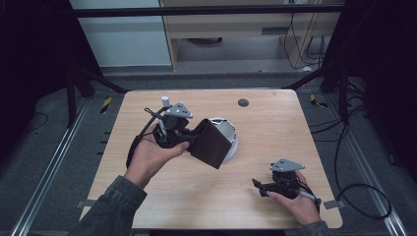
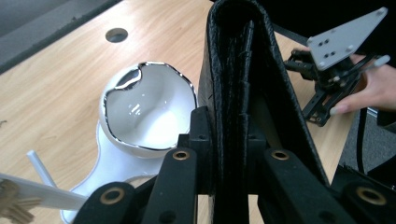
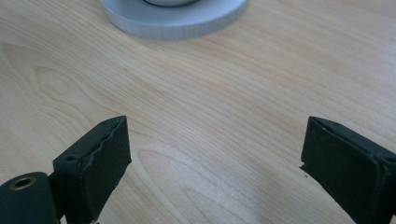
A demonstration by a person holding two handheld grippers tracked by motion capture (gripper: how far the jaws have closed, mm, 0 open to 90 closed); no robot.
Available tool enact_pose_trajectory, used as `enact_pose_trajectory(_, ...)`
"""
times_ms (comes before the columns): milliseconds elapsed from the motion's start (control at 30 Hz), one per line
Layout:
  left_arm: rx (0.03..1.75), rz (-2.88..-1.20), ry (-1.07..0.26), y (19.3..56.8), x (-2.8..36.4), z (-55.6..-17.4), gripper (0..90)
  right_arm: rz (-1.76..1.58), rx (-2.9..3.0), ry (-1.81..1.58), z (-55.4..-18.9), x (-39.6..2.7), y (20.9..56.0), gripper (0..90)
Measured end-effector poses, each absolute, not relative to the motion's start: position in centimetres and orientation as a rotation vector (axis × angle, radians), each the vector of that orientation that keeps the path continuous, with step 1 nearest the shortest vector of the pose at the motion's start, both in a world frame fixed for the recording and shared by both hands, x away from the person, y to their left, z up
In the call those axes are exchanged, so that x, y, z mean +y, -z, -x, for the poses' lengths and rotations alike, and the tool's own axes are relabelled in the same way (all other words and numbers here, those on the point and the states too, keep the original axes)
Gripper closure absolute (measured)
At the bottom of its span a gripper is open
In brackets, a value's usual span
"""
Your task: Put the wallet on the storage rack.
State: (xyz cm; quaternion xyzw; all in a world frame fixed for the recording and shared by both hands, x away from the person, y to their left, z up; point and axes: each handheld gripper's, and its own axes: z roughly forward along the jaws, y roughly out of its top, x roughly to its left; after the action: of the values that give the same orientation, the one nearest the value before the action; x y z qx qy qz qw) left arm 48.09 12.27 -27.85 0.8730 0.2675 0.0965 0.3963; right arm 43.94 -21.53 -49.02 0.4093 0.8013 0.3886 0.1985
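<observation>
The black wallet (image 1: 212, 143) hides much of the white bowl (image 1: 228, 132).

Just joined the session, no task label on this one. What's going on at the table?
A person is working with a handheld gripper in each hand. The left gripper is shut on a black wallet, held up over a white bowl with a silvery rim that sits on a white base. The right gripper is open and holds nothing, low over bare wood near the front right of the table. Where the wallet is headed, the pictures don't show.
</observation>
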Motion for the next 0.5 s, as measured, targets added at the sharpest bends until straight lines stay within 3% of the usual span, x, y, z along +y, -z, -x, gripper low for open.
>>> enact_pose_trajectory(500,0.709,-2.206,-0.316,25.6,11.5,-50.0,80.2,-1.233,2.27,-0.994,-45.0,-22.2,50.4,7.5)
